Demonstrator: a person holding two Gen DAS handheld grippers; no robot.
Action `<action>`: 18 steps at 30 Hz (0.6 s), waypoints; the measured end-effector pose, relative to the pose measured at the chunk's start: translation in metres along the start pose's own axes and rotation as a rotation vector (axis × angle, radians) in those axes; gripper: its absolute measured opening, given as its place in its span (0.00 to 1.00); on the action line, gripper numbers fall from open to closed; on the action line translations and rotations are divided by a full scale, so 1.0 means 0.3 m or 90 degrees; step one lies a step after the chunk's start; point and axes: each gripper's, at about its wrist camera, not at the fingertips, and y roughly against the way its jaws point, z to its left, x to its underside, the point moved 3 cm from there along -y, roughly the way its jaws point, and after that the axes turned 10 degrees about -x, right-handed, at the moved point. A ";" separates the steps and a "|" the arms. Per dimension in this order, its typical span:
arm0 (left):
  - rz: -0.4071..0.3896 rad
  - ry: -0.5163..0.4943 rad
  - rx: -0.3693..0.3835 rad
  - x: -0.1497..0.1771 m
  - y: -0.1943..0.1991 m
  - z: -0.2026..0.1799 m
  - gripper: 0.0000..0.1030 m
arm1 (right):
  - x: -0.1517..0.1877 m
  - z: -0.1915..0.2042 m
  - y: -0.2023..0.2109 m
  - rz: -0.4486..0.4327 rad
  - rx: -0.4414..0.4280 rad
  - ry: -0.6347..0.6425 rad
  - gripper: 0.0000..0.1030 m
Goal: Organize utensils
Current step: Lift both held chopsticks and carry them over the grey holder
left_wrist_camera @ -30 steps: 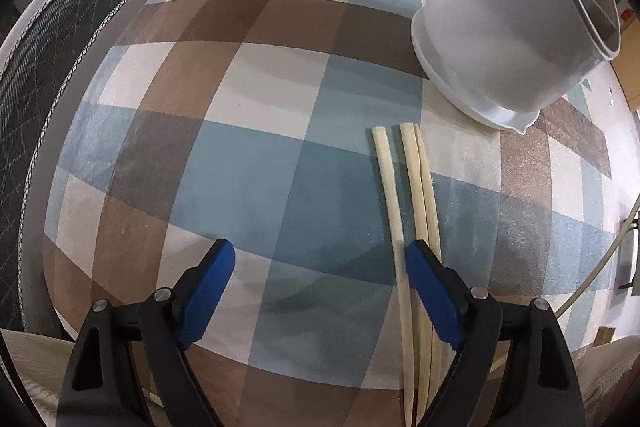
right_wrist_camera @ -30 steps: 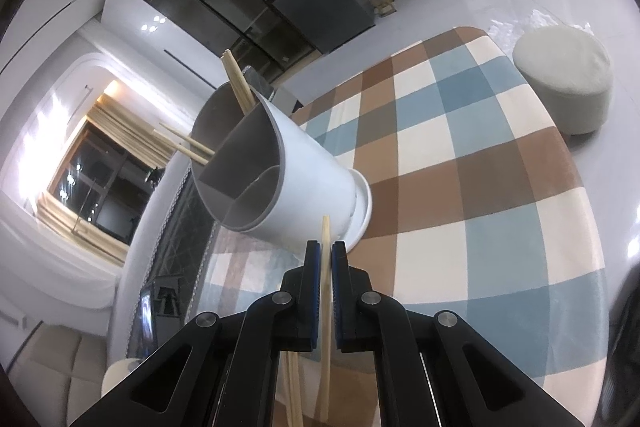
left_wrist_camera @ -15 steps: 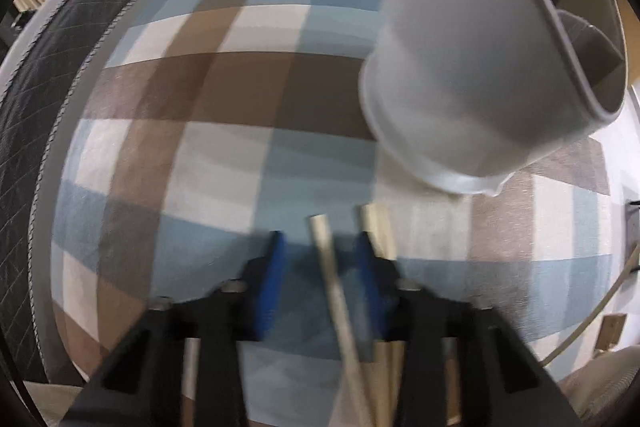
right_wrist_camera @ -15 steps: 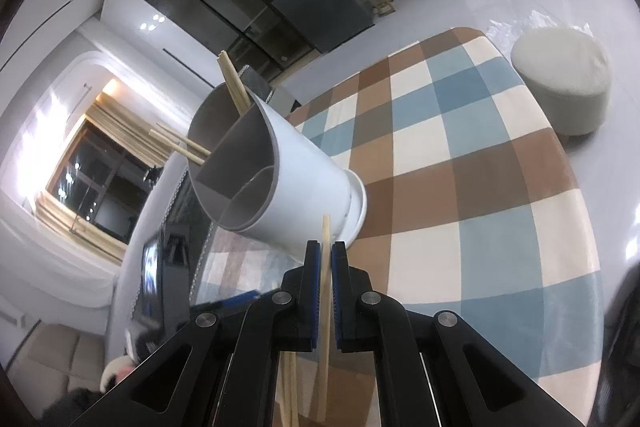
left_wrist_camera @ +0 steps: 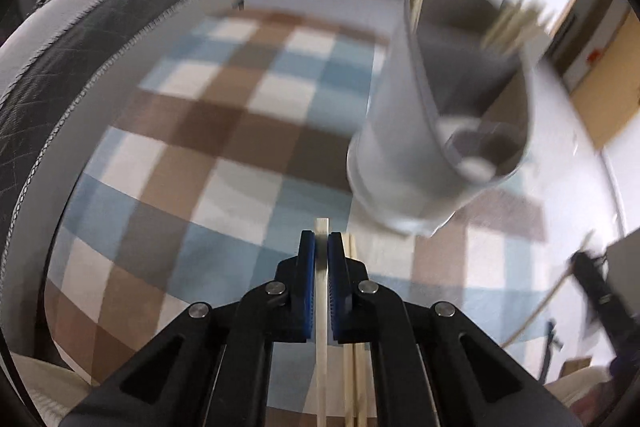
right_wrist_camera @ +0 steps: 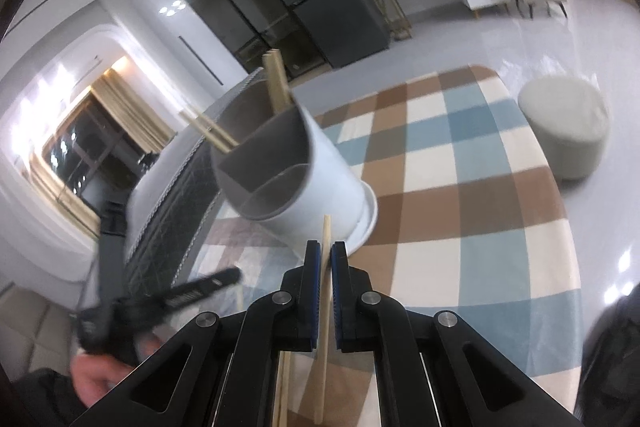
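Note:
My left gripper (left_wrist_camera: 321,243) is closing tight on a pale chopstick (left_wrist_camera: 322,367), which its blue pads press from both sides. It is lifted off the checked tablecloth (left_wrist_camera: 224,163). Two more chopsticks (left_wrist_camera: 353,379) lie on the cloth just to its right. The white divided utensil holder (left_wrist_camera: 400,147) stands ahead to the right with several chopsticks (left_wrist_camera: 508,23) in it. My right gripper (right_wrist_camera: 325,247) is shut on another chopstick (right_wrist_camera: 326,307), whose tip points at the holder's (right_wrist_camera: 328,167) base. The holder's chopsticks (right_wrist_camera: 276,79) lean out of its far compartment.
In the right wrist view, the left gripper (right_wrist_camera: 180,295) and a hand (right_wrist_camera: 92,375) are at the lower left. A round pale stool (right_wrist_camera: 568,131) stands on the floor beyond the table. A dark quilted cushion edge (left_wrist_camera: 60,67) runs along the table's left side.
My left gripper went from wide open over the lying chopsticks to shut on one, then rose with it and tilted toward the holder. The right gripper rolled slightly, still gripping its chopstick.

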 end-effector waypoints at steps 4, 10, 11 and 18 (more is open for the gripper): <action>-0.074 0.018 0.029 -0.015 0.119 -0.009 0.02 | 0.012 0.063 0.008 -0.012 0.006 0.047 0.05; -0.117 0.008 0.055 0.015 0.204 0.008 0.02 | 0.038 0.111 0.014 -0.020 0.022 0.082 0.05; -0.120 0.008 0.058 0.021 0.212 0.014 0.02 | 0.042 0.119 0.017 -0.022 0.024 0.087 0.05; -0.132 -0.026 0.103 0.039 0.255 -0.004 0.01 | 0.060 0.182 0.032 -0.028 0.023 0.133 0.04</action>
